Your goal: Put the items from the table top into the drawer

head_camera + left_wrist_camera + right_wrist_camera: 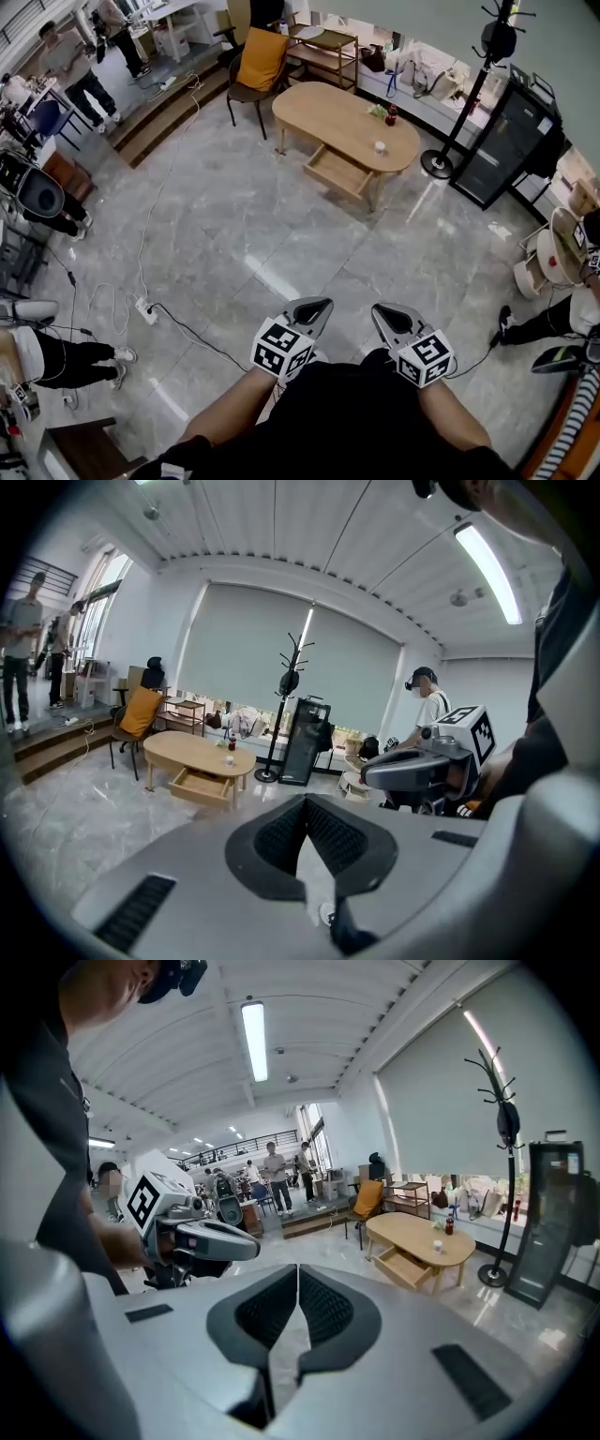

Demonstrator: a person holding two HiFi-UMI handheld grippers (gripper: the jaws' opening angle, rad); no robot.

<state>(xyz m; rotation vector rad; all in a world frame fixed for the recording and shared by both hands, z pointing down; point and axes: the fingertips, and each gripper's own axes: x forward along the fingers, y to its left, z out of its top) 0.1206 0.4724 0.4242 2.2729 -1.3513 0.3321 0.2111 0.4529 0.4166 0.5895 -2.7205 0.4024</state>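
Note:
Far across the room stands an oval wooden table with its drawer pulled open toward me. On top sit a small white cup, a red bottle and a bit of green. My left gripper and right gripper are held side by side near my body, several steps from the table, both shut and empty. The left gripper view shows the table and the cup beyond the shut jaws. In the right gripper view the table and the drawer lie ahead at the right.
A chair with an orange cushion stands behind the table. To its right are a coat stand and a black cabinet. Cables and a power strip lie on the tiled floor at the left. People stand and sit along both sides.

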